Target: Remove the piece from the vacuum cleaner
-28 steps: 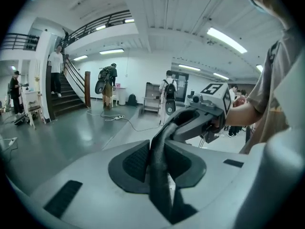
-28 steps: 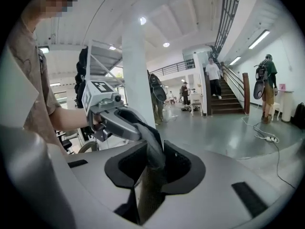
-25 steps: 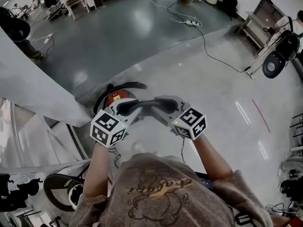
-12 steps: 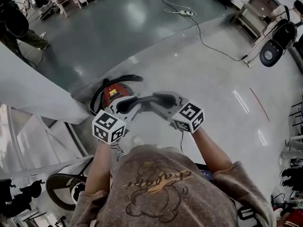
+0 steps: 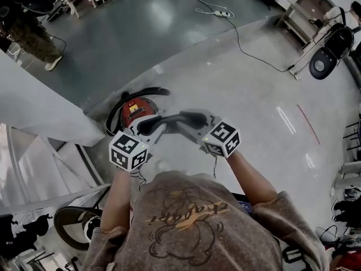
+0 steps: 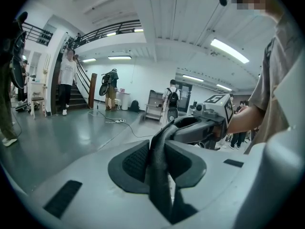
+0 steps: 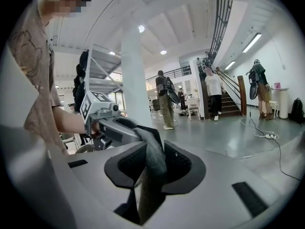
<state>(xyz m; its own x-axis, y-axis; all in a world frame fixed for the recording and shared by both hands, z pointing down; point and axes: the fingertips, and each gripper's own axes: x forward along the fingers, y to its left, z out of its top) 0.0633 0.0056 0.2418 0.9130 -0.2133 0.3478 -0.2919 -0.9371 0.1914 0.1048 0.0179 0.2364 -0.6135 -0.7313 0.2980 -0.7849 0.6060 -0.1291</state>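
Both grippers are held face to face at chest height over the floor. My left gripper and my right gripper are each shut on the same dark grey, cloth-like piece, which spans the short gap between them. The left gripper view has the piece pinched as a dark strip between the jaws and running up to the right gripper. From the right gripper's side the grey piece runs from its jaws across to the left gripper. The red vacuum cleaner with its black hose sits on the floor just beyond the grippers.
A white pillar base stands left of the vacuum cleaner. A cable with a power strip crosses the floor farther off. A black round unit stands at the right, a dark round object at lower left. A person walks at the upper left.
The grippers stay together on the piece and have barely shifted. At the upper left a person has walked further into view.
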